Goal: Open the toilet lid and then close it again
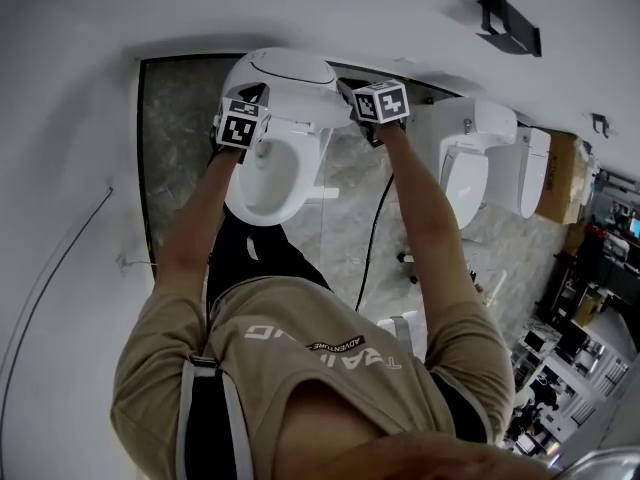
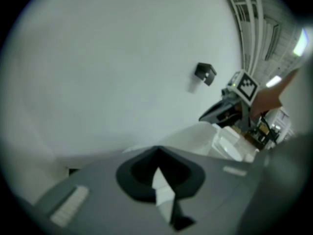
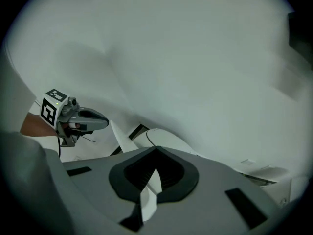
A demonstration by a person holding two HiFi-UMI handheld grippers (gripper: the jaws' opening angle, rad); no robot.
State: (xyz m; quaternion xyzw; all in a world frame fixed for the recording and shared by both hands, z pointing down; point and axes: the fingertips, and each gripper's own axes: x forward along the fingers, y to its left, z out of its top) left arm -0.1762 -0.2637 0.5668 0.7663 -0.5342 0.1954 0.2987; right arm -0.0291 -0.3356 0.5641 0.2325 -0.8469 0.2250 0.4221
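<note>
The white toilet lid (image 1: 290, 73) stands partly raised over the open bowl and seat (image 1: 268, 180). My left gripper (image 1: 258, 98) holds the lid's left edge and my right gripper (image 1: 347, 90) its right edge. In the left gripper view a thin white edge of the lid (image 2: 162, 190) is pinched in my shut left gripper (image 2: 159, 185), and the right gripper (image 2: 230, 106) shows beyond. In the right gripper view the lid's edge (image 3: 117, 135) runs into my shut right gripper (image 3: 150, 185), with the left gripper (image 3: 73, 119) at the far end.
A second white toilet (image 1: 480, 158) stands to the right, with a cardboard box (image 1: 560, 178) beyond it. A black bracket (image 1: 510, 23) hangs on the white wall. A dark cable (image 1: 375, 228) runs over the marble floor (image 1: 180, 118). The person's legs stand close to the bowl.
</note>
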